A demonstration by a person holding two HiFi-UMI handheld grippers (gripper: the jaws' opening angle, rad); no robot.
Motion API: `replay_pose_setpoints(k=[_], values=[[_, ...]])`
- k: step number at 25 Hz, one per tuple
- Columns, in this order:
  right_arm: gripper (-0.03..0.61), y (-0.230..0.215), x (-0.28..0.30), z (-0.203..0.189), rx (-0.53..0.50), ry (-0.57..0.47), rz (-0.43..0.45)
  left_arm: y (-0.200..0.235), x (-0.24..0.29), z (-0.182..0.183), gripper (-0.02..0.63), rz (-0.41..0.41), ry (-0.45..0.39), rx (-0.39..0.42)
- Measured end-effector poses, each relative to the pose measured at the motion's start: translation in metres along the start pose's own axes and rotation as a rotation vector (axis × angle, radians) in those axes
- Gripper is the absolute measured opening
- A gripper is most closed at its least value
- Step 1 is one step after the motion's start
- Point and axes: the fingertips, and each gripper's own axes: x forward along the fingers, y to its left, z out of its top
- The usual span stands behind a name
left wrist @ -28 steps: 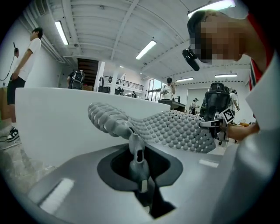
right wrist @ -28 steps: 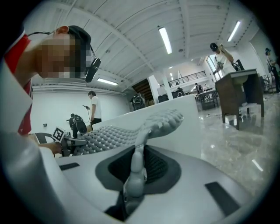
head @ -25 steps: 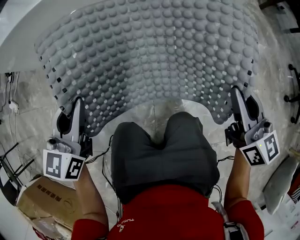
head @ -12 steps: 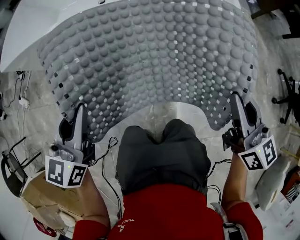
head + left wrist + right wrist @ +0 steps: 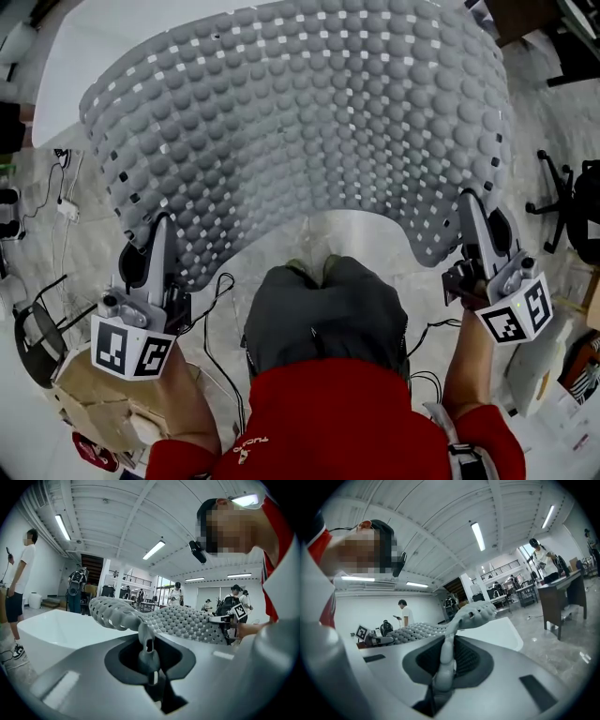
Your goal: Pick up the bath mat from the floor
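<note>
Left gripper and right gripper both narrowed to a slit, each pinching a near corner of the grey, bumpy, perforated rubber bath mat (thin edge clamped between the pads), which hangs spread between them above the pale marbled floor, white tub beyond.

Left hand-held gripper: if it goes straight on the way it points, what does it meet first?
The bath mat: the left hand-held gripper is shut on its near edge, and the mat spreads ahead of the jaws. Beyond it is probably the white tub, though depth there is unclear.
</note>
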Motion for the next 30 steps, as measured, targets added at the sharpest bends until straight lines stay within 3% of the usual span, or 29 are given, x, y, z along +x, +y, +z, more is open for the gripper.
replay_pose_setpoints(k=[11, 30], values=[[0.046, -0.003, -0.002, -0.002, 0.071, -0.034, 0.024, -0.007, 0.000, 0.010, 0.048, -0.013, 0.023, 0.027], [0.046, -0.015, -0.007, -0.002, 0.101, -0.140, 0.086, -0.010, 0.000, 0.015, 0.048, -0.011, -0.025, 0.073]])
